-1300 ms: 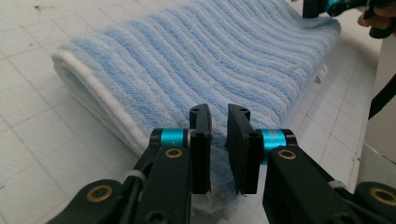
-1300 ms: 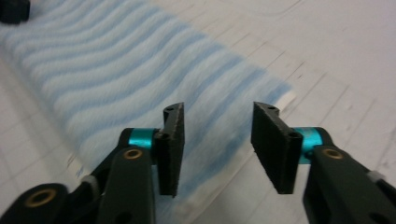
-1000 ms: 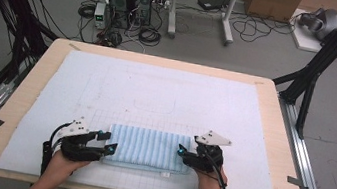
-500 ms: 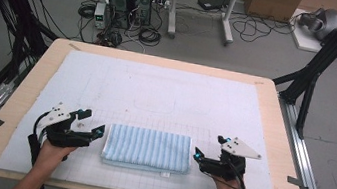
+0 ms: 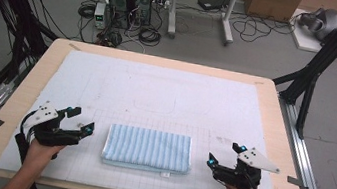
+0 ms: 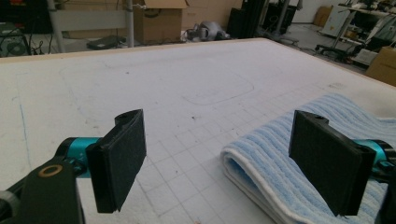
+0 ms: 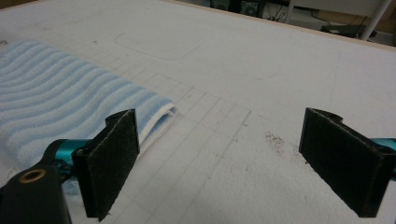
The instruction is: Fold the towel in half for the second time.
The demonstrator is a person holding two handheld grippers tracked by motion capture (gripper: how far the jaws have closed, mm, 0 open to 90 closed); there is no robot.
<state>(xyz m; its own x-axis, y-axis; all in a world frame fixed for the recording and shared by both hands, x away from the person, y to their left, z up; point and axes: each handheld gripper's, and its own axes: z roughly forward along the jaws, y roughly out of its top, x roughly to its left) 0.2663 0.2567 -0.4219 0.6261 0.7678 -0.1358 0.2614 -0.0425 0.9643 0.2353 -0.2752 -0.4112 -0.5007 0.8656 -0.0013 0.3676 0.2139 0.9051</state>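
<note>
Both sets of jaws are spread wide with nothing between them. Your left gripper (image 5: 81, 119) sits just off the left short edge of the folded towel (image 5: 147, 148), not touching; in the left gripper view the right-hand pad (image 6: 329, 159) stands in front of the towel's (image 6: 299, 154) near folded corner, the other pad (image 6: 117, 158) over bare mat. Your right gripper (image 5: 224, 154) is parked off the towel's right short edge, a bit farther out than the left one; in the right gripper view the towel (image 7: 60, 112) lies beyond the left-hand pad (image 7: 111, 158) and the gap between the pads looks onto the gridded mat (image 7: 219, 140) alone.

The towel is a flat blue-striped rectangle, long side across, on the front gridded part of the white mat (image 5: 166, 94), roughly centred between your hands (layered edges show at both short ends, so it's already doubled at least once). A small tag pokes out at its front edge.

My read: you're between folds, or done. If another fold is due, the next move calls for both grippers to come in low at the same short end, pinch all layers at the two corners, lift and carry them across to the opposite edge. Grab every layer, or the stack will shear.
</note>
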